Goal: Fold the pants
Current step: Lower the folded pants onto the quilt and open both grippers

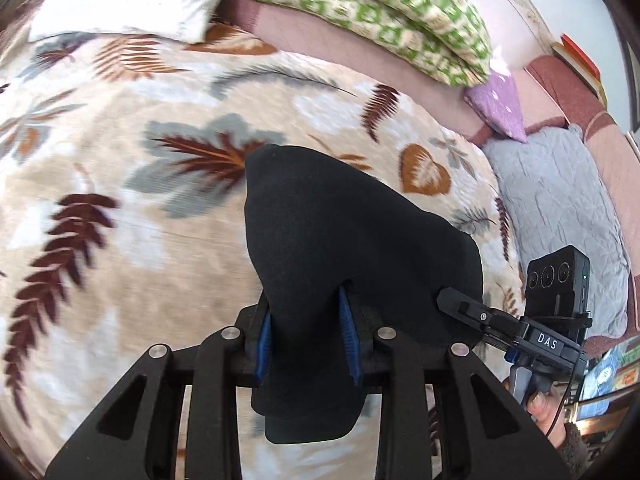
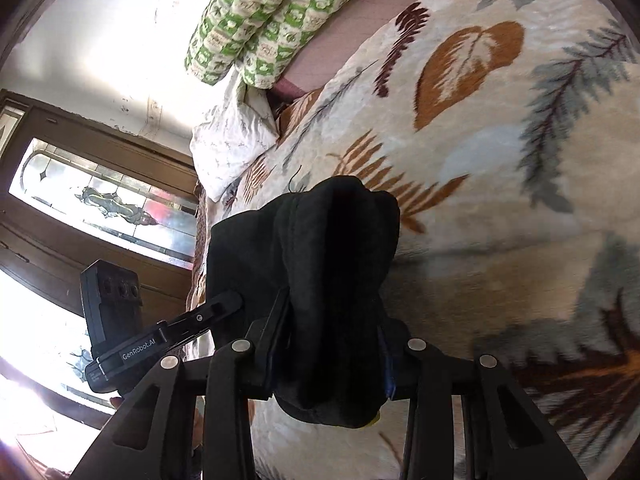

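Note:
The black pants (image 1: pixel 340 240) hang bunched between both grippers above a leaf-patterned blanket (image 1: pixel 120 160). My left gripper (image 1: pixel 308 332) is shut on the pants; blue pads (image 1: pixel 349 336) press the fabric on both sides. In the right wrist view, my right gripper (image 2: pixel 332 340) is shut on another part of the black pants (image 2: pixel 320 240), which drape over its fingers and hide the tips. The right gripper (image 1: pixel 460 304) shows at the right of the left wrist view, touching the same cloth. The left gripper (image 2: pixel 224 306) shows at the left of the right wrist view.
A green-patterned quilt (image 1: pixel 380 12) and a white pillow (image 1: pixel 128 0) lie at the far side of the bed. A purple cloth (image 1: pixel 500 104) and a grey quilted pad (image 1: pixel 560 216) lie to the right. A wooden door with stained glass (image 2: pixel 100 208) stands beyond the bed.

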The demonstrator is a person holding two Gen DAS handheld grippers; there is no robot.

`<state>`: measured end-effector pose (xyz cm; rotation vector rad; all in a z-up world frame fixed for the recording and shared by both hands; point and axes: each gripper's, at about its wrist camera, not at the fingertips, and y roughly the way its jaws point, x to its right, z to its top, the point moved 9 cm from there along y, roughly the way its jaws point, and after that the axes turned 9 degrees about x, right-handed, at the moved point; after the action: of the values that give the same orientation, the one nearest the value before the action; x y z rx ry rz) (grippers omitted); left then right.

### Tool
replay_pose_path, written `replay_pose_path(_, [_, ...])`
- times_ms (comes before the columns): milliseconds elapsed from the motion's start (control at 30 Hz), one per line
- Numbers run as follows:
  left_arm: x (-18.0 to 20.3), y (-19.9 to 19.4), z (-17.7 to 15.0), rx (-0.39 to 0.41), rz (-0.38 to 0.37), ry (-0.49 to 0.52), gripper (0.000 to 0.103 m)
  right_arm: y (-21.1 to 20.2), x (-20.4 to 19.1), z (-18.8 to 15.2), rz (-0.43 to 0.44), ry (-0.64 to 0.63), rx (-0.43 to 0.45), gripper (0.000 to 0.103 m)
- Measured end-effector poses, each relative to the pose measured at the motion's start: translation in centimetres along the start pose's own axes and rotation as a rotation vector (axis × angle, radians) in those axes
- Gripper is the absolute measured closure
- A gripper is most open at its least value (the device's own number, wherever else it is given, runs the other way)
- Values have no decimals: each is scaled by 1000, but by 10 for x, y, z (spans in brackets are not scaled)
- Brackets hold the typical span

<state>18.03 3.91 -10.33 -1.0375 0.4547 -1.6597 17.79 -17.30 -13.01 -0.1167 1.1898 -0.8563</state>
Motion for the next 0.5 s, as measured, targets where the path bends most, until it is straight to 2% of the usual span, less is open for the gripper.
replay_pose_path(167, [-57,-8,8,-5,87,-16,76,56,-42,-17,26,-11,-44,66])
replay_pose_path(233, [-76,-2,5,-23,125,-27,76,78,-54,-21,10,-32,-61,66])
replay_pose_path(300, [-89,7,-2,-55,143,-33,72,100,-60,-26,-34,-76,-74,65])
replay_pose_path(367, [-95,12,-6,-60,166,-34,64,114,-59,-31,-132,-150,-62,60])
replay_pose_path(433, [-95,9,-5,-45,186,-19,55,120,-57,-33,-217,-244,-46,49])
replay_pose_path(500, [-94,4,-5,-38,183,-23,55,115,-52,-33,-229,-258,-39,46])
